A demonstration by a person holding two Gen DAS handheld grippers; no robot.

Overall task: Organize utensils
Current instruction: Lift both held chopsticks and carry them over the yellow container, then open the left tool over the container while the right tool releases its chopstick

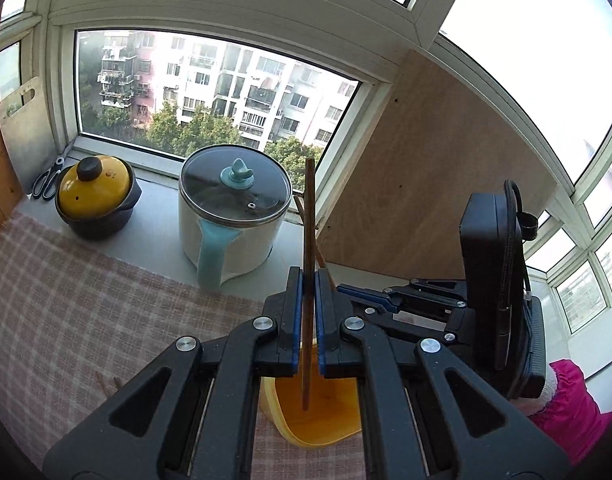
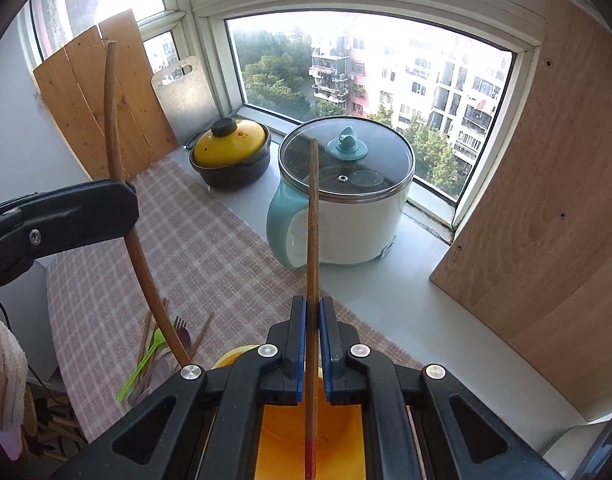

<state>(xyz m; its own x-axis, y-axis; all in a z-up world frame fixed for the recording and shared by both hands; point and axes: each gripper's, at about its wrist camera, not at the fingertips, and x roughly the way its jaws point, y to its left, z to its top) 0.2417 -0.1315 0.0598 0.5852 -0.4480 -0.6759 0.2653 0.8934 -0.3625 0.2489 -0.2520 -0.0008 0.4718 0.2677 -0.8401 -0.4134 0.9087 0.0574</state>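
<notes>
My left gripper is shut on a dark wooden chopstick held upright, its lower end inside the yellow cup below. My right gripper is shut on a second wooden chopstick with a red lower end, also standing over the yellow cup. The left gripper's body and its chopstick show at the left of the right wrist view. The right gripper's body shows at the right of the left wrist view. A green fork, a dark fork and more chopsticks lie on the checked cloth.
A white-and-teal electric pot with a glass lid and a black pot with a yellow lid stand on the windowsill. Scissors lie at its left end. Wooden boards lean at both sides. The pink checked cloth covers the counter.
</notes>
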